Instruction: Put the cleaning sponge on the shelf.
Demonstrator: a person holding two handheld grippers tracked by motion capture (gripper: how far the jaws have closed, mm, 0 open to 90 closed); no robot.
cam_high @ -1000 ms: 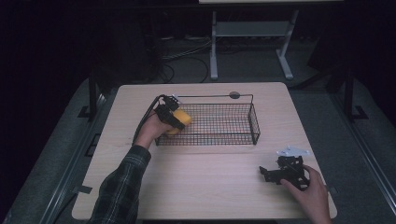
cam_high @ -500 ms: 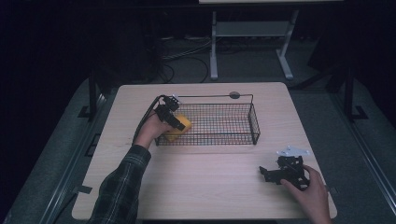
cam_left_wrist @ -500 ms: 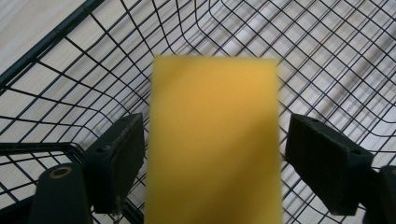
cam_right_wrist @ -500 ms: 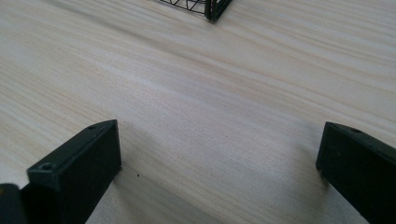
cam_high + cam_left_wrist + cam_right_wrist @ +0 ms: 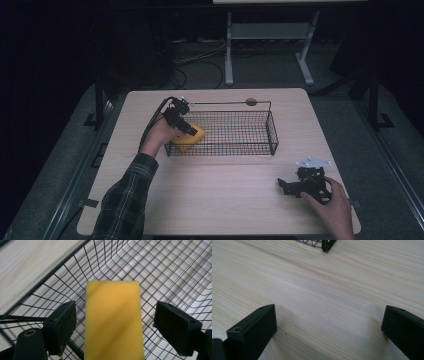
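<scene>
Left claw [image 5: 113, 322] open, jaws clear of the yellow sponge [image 5: 113, 320] inside the wire basket [image 5: 240, 131]; right claw [image 5: 329, 332] open above the surface [image 5: 317, 290].

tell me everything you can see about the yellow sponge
The yellow sponge is a plain rectangular block, soft and foam-like in look, one colour all over. It sits inside the left end of the black wire basket, between the open jaws of the left hand-held gripper, with a gap on each side.
</scene>
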